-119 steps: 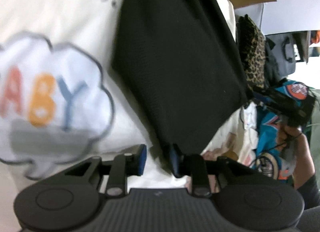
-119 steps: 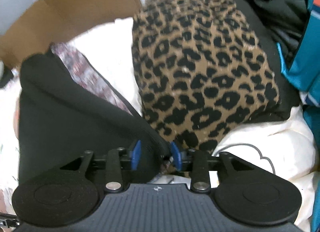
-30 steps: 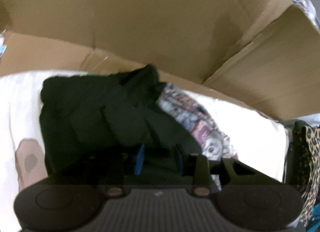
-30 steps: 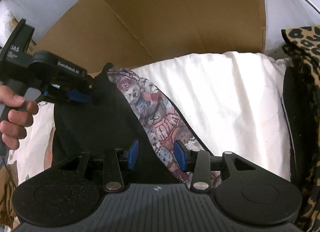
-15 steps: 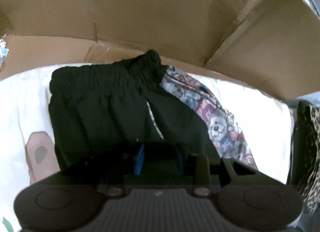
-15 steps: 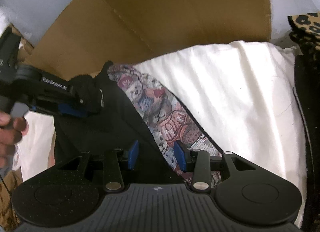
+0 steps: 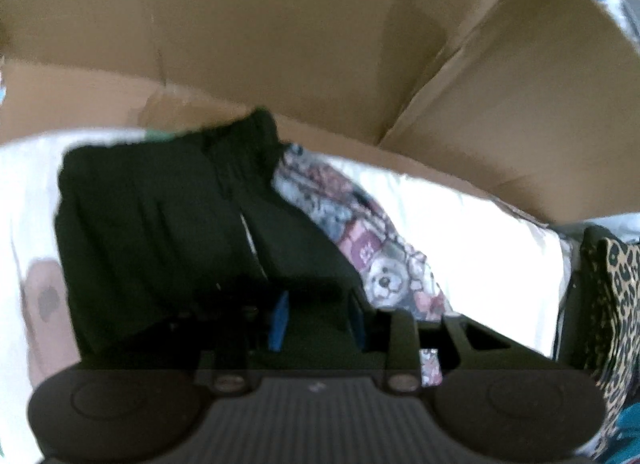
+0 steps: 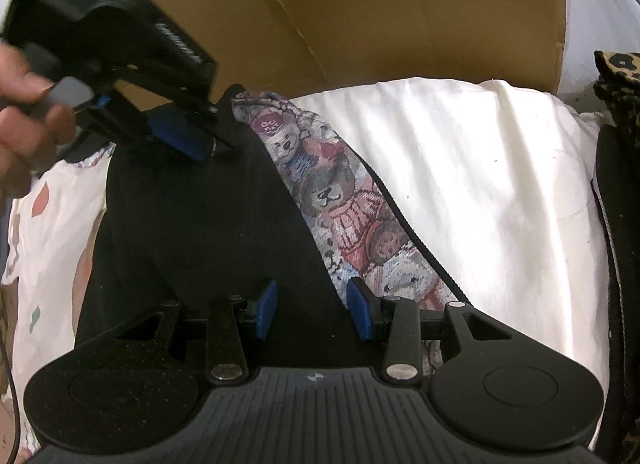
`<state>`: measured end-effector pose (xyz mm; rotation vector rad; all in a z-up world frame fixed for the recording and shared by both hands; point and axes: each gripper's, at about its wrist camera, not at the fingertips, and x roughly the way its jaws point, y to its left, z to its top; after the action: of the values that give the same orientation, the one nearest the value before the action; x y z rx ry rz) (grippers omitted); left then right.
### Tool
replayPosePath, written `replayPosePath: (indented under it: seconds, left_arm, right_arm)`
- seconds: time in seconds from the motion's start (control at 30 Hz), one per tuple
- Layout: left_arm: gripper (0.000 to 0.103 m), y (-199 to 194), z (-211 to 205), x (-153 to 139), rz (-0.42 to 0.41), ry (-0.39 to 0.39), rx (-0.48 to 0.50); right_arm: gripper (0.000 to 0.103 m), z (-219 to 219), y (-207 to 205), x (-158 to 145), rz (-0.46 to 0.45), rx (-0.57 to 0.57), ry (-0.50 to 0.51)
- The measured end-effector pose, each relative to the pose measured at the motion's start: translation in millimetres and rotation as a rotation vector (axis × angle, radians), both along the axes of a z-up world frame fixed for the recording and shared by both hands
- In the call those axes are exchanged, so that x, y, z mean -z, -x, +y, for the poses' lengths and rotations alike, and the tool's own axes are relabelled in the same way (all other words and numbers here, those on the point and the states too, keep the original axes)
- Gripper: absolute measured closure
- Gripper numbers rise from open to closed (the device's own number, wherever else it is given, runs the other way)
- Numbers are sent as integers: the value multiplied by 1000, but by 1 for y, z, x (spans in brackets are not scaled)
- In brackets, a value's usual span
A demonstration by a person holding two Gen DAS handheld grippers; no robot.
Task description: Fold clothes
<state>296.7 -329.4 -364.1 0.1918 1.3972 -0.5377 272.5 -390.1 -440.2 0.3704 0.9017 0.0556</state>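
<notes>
Nearest to us in the right wrist view, the right gripper (image 8: 312, 314) sits with its 2 blue pads parted over the near edge of the black garment (image 8: 208, 223); dark cloth lies between them, but we cannot tell whether the pads press on it. In the left wrist view the left gripper (image 7: 318, 320) is half lost in shadow against the same black cloth (image 7: 160, 223), and there too we cannot make out whether it pinches fabric or merely hovers.

The garment lies spread on a white sheet (image 8: 480, 183), partly covering a teddy-bear print cloth (image 8: 340, 199). Beyond it the left gripper shows again in the right view (image 8: 188, 135), its fingertips at the gathered far edge, held by a hand (image 8: 24, 111).

We judge the garment light, soft and limp: it will sag and crease wherever it is unsupported. The thicker, elasticated band (image 7: 248, 131) at the far edge looks the firmest hold, with a matching pinch at the near hem.

Farthest stands a cardboard box (image 7: 320, 23). A leopard-print item (image 7: 616, 296) is cut off at the right edge, and the garment's full outline is hidden under both grippers.
</notes>
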Motion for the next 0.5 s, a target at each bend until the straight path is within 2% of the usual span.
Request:
replayPosePath:
  seconds: [0.13,0.37,0.43,0.47,0.5]
  left_arm:
    - [63,4,4,11,27,-11,-15]
    - [63,7,13,24,52,-16,-32]
    - [74,8,14,23,54,-9,-28]
    - [85,8,15,23,56,-5,-26]
    - [90,9,15,21,57,3,-23]
  right_arm:
    - [57,-3,8,2,-15,-4,-11]
    - [57,-10,16,-1,-21,1,-54]
    - [57,-14,17,-4,-34,9,-85]
    - [57,-16,16,-6,-42,11,-98]
    - [57,-18,14,-7,-49,14,-108]
